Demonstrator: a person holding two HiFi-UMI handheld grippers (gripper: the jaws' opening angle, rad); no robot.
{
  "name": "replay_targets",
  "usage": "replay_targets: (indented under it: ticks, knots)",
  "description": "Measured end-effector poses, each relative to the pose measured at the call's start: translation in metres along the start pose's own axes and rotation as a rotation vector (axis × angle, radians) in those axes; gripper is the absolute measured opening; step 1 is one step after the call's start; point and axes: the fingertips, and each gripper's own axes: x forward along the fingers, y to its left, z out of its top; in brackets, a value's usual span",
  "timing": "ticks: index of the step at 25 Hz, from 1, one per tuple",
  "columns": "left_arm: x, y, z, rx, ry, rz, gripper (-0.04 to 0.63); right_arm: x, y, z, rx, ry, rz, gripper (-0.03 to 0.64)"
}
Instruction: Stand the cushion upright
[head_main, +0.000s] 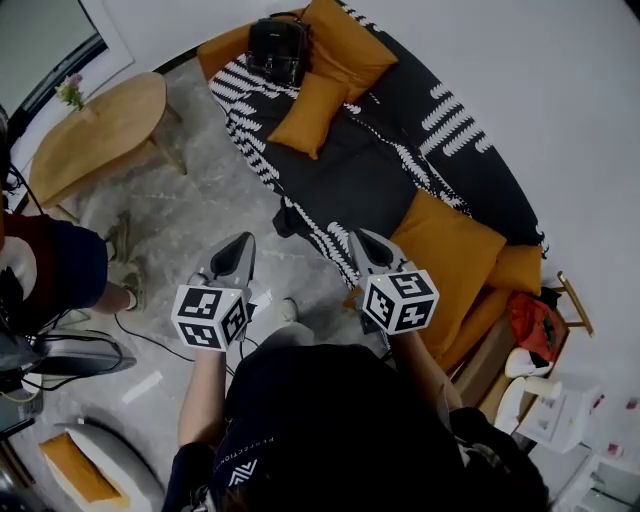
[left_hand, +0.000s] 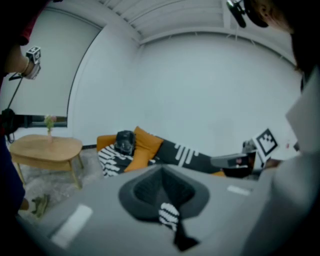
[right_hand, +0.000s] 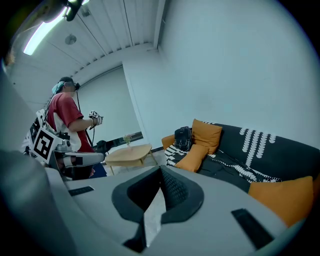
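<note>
A small orange cushion (head_main: 310, 113) lies tilted on the seat of the dark sofa (head_main: 380, 170), against a bigger orange cushion (head_main: 345, 45) that leans on the backrest. The small cushion (left_hand: 133, 160) (right_hand: 194, 157) is far ahead in both gripper views. My left gripper (head_main: 244, 241) (left_hand: 162, 168) and right gripper (head_main: 358, 236) (right_hand: 161, 170) are side by side over the floor in front of the sofa, well short of the cushion. Both are shut and hold nothing.
A black backpack (head_main: 278, 48) stands on the sofa beside the cushions. A large orange cushion (head_main: 450, 265) lies at the sofa's near end. A wooden table (head_main: 95, 130) stands at the left, and a person in a red top (right_hand: 65, 120) beside it. Cables (head_main: 150, 340) cross the floor.
</note>
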Motion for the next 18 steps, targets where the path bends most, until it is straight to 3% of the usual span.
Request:
replay_targets:
  ticks: [8,18]
  knots:
    - [0.018,0.038,0.0,0.018,0.036,-0.031,0.008,0.039,0.003,-0.001,0.033,0.012,-0.037,-0.008]
    - [0.074,0.072,0.013,0.009,0.06,-0.024,0.009,0.103,-0.034,0.021,0.075,0.017,-0.05,0.013]
